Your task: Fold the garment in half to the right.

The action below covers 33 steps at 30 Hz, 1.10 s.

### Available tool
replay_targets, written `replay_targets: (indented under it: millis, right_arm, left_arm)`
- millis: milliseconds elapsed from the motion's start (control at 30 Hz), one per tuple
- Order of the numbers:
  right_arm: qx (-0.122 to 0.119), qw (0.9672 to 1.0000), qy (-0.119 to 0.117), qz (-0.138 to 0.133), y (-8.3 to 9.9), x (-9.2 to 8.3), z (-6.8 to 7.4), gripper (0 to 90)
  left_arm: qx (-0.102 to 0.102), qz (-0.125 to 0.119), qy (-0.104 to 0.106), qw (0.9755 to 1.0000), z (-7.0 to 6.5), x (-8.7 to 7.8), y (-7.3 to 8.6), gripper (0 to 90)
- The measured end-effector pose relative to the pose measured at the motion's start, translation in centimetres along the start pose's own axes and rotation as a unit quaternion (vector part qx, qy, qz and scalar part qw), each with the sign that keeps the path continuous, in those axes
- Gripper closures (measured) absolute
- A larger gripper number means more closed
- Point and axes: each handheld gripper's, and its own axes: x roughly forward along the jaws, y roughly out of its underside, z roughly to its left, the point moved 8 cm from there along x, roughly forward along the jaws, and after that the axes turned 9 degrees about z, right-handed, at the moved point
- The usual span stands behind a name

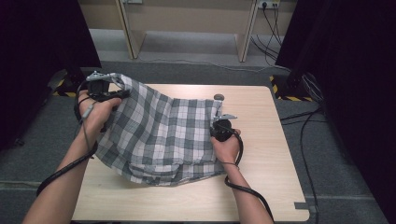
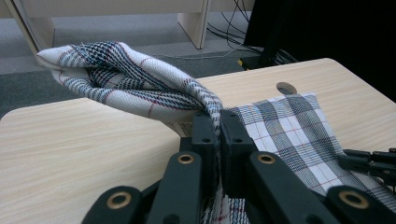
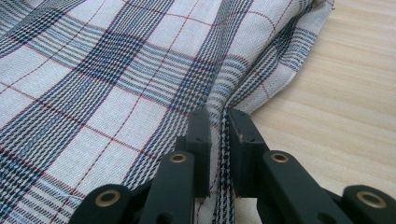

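Clearly, the checked cloth (image 1: pixel 159 135) was the centre of the work, and it lay spread over the middle and left part of the wooden table (image 1: pixel 266 186), with its near edge bunched in soft folds toward the person's side. At the cloth's far left corner, the left gripper (image 1: pixel 122 93) had its jaws clamped tight on a fold of the fabric, lifting that corner clear of the table so that the cloth sloped down from it toward the rest of the sheet. In the left gripper view the pinched fold (image 2: pixel 140 88) rose from between the two black jaws and curled away to the left as a rounded loop, while the flat part of the cloth lay to the right of the jaws on the table. At the cloth's right edge, the right gripper (image 1: pixel 219 122) was closed on the fabric too, low and close to the tabletop. In the right gripper view a narrow strip of the cloth (image 3: pixel 116 74) ran up between its jaws, which pressed on it from both sides, with bare wood just to the right of that edge. Just beyond the cloth's far right corner sat a small round hole (image 1: pixel 219 97) in the table.
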Motion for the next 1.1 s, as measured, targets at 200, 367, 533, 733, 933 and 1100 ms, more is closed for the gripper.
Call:
replay_targets:
  millis: [200, 367, 533, 733, 933, 1100]
  right_arm:
    - [-0.002, 1.0, -0.001, 0.0, -0.2, 0.2, 0.4, 80.2]
    - [-0.002, 1.0, -0.003, 0.001, -0.5, 0.4, 0.8, 80.2]
    - [-0.002, 1.0, -0.003, -0.001, -0.6, 0.6, 1.1, 80.2]
    - [0.001, 1.0, -0.005, 0.0, -0.8, 0.7, 1.3, 80.2]
    - [0.0, 1.0, -0.006, -0.001, -1.0, 0.9, 1.7, 80.2]
    - [0.001, 1.0, -0.008, -0.001, -1.2, 1.1, 2.1, 80.2]
  left_arm:
    - [-0.001, -0.004, -0.003, 1.0, 0.2, -0.2, -0.2, 85.6]
    - [-0.002, -0.004, -0.004, 1.0, 0.3, -0.3, -0.3, 85.6]
    - [-0.001, -0.003, -0.005, 1.0, 0.5, -0.3, -0.3, 85.6]
    - [-0.003, -0.004, -0.005, 1.0, 0.6, -0.5, -0.5, 85.6]
    - [-0.004, -0.004, -0.009, 0.9999, 0.9, -0.5, -0.7, 85.6]
    - [-0.004, -0.003, -0.012, 0.9999, 1.2, -0.7, -0.8, 85.6]
